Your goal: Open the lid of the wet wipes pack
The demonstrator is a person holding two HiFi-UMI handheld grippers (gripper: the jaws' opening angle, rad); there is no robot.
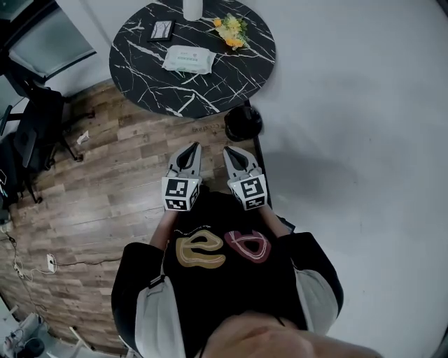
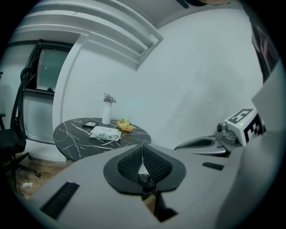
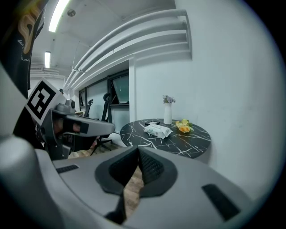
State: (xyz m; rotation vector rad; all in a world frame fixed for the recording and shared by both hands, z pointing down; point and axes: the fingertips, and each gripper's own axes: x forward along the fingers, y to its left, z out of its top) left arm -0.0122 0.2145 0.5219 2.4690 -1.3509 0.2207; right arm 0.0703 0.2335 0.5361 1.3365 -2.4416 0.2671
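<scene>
Left gripper and right gripper, both clenched empty; wet wipes pack lies well ahead of them on black table.

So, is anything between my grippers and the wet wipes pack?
Nothing on the table blocks the wet wipes pack; its near side is bare. A black rounded object sits just ahead of the right gripper.

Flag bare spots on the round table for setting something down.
Free: the round table's whole near half, from the wet wipes pack to the near rim, plus the strip left of the pack. Crowded: the far side, where the black flat item, white vase and yellow flowers cluster.
</scene>
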